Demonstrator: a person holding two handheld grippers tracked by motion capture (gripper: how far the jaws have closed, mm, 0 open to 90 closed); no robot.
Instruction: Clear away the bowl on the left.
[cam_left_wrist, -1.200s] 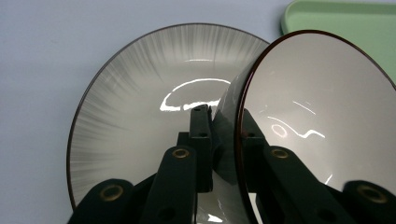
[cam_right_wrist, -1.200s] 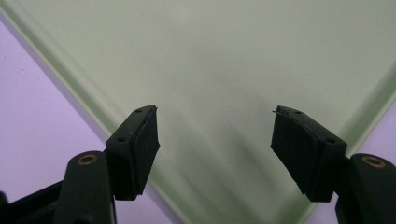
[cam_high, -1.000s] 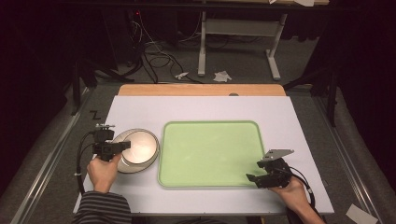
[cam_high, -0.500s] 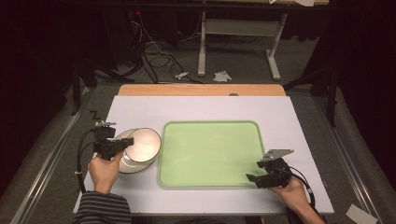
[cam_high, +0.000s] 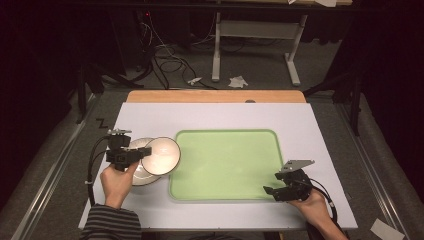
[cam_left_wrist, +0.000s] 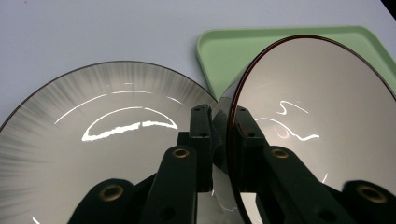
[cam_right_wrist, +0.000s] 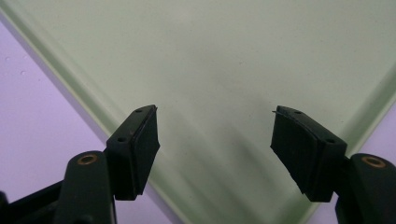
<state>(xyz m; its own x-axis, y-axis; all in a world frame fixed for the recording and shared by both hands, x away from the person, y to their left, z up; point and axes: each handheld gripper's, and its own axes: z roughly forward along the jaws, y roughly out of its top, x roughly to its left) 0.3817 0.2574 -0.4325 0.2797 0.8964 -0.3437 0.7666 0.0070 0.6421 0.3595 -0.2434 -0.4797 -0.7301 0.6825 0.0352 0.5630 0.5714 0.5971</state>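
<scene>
Presently catalogued, one white table (cam_high: 225, 115) with these items.

Item: left gripper (cam_high: 145, 151), held in the left hand (cam_high: 117, 182) at the table's left side. Jaws narrow, clamped on the rim of a bowl (cam_high: 161, 155); the left gripper view has one jaw outside the bowl's wall and one inside, with the dark rim line running between them.

Item: bowl, pale, glossy, dark-edged. Lifted and tilted, mouth turned partly toward the right. It hangs over the gap between plate and tray, its far edge just reaching the tray's left rim.

Item: plate (cam_high: 137, 172), round, grey-streaked toward the rim, flat on the table under and left of the bowl. The two appear apart, though the contact point is hidden by the jaws.

Item: tray (cam_high: 225, 155), green, rectangular, rounded corners, long axis running left to right across the table. Nothing lies in it. It sits directly right of the held bowl, so the shortest path for the bowl is rightward over the near-left rim.

Item: right gripper (cam_high: 274, 192), held in the right hand (cam_high: 312, 202) at the tray's near-right corner. Jaws wide, nothing between them; the right gripper view looks between them at bare tray floor and a diagonal rim.

Judgement: the left hand is far nearer the bowl. Likely next placement is the tray; the rim needs clearing on the way.
</scene>
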